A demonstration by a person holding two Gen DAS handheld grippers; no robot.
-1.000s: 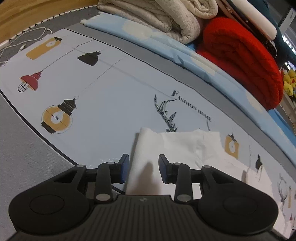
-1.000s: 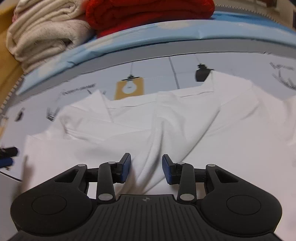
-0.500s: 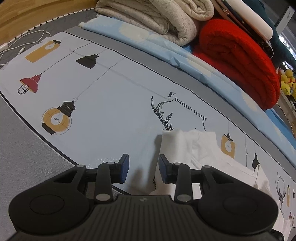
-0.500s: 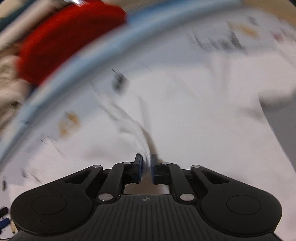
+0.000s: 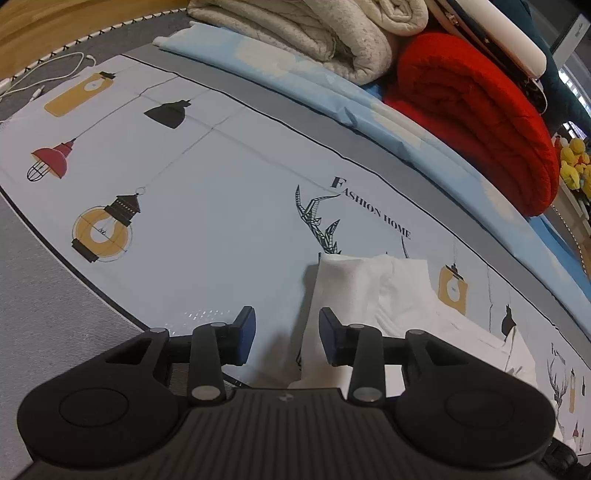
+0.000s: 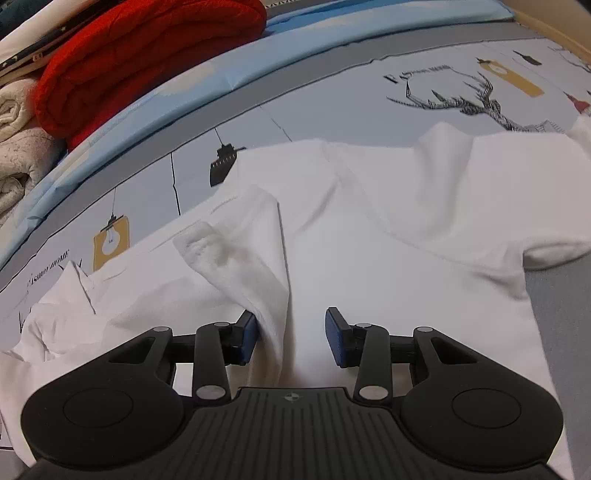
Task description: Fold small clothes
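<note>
A small white garment (image 6: 388, 229) lies spread and rumpled on the pale printed sheet (image 5: 221, 206). A raised fold (image 6: 266, 258) of it runs toward my right gripper (image 6: 290, 338), which is open just above the cloth, its left pad touching the fold. In the left wrist view the garment's folded edge (image 5: 343, 288) stands up a little. My left gripper (image 5: 286, 339) is open and empty, with that edge next to its right finger (image 5: 330, 339).
A red blanket (image 5: 480, 110) and cream blankets (image 5: 321, 33) are stacked on a light blue cloth (image 5: 332, 92) at the back. A white cable (image 5: 48, 74) lies at the far left. Grey rug (image 5: 44, 314) borders the sheet; yellow toys (image 5: 574, 162) are far right.
The right gripper was open, pinched the cloth and swung quickly, and is open again above a raised fold. The garment's edge slid from between the left fingers to the right; the left gripper stayed open.
</note>
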